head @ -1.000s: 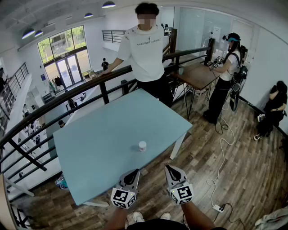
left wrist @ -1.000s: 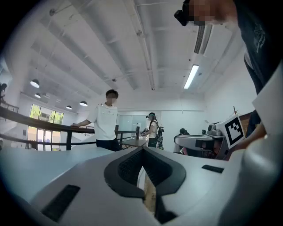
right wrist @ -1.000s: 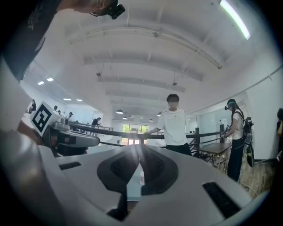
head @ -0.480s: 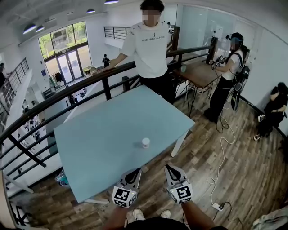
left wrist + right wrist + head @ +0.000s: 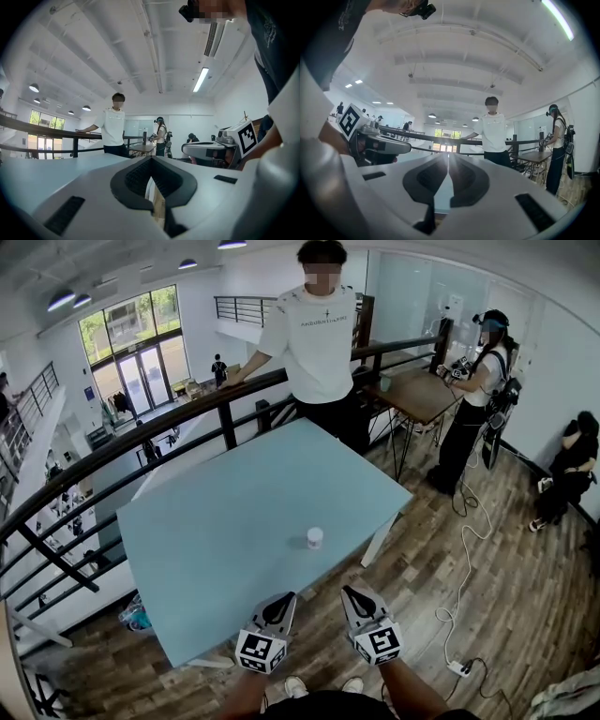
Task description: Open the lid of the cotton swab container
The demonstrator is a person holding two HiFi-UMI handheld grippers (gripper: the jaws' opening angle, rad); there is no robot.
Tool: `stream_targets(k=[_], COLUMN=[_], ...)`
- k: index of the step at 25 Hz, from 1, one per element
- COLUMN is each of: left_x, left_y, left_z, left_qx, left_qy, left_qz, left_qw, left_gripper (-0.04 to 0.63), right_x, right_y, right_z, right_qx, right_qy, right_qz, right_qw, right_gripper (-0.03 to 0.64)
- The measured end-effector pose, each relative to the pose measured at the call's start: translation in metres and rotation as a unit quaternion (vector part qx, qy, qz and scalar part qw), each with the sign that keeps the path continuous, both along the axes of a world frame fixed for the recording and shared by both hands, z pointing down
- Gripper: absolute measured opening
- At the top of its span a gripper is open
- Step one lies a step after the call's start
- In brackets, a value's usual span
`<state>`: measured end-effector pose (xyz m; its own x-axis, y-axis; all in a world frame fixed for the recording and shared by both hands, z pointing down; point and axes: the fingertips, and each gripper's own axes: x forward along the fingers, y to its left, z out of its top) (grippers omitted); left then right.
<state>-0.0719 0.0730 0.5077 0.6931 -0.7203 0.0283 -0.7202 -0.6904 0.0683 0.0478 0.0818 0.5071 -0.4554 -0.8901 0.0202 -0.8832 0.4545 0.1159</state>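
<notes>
Fingers of left gripper (image 5: 286,599) and right gripper (image 5: 350,593) sit pressed together, empty, apart from the cotton swab container (image 5: 315,537).

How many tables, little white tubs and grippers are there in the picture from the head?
Tables: 2, the blue table and the wooden table.
White tubs: 1, the cotton swab container.
Grippers: 2, the left hand-held gripper and the right hand-held gripper.
Total: 5.
</notes>
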Motion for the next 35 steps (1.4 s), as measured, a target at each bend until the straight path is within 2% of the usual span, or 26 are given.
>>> stream_targets(k=[7,18,35], left_x=[-0.017,-0.018,0.011], left_y=[-0.002,-0.018,-0.114], left_z=[0.004,0.01,0.002], left_qx=[0.0,-0.006,-0.007], left_qy=[0.002,-0.004,-0.01], left_qz=[0.006,0.012,-0.041], left_qw=[1.0,0.9999,0.9991], left_gripper=[0.011,0.011,0.011], right_x=[-0.02,-0.022,-0.001], right_y=[-0.001,-0.021,-0.132], right_z=[0.005,0.006,-0.003], right_qx=[-0.008,-0.016,-0.007], right_qy=[0.001,-0.002,0.0], right_qz=[0.003,0.001,-0.058], right_qw=[1.0,1.0,0.998], right_gripper=[0.02,0.02,0.021])
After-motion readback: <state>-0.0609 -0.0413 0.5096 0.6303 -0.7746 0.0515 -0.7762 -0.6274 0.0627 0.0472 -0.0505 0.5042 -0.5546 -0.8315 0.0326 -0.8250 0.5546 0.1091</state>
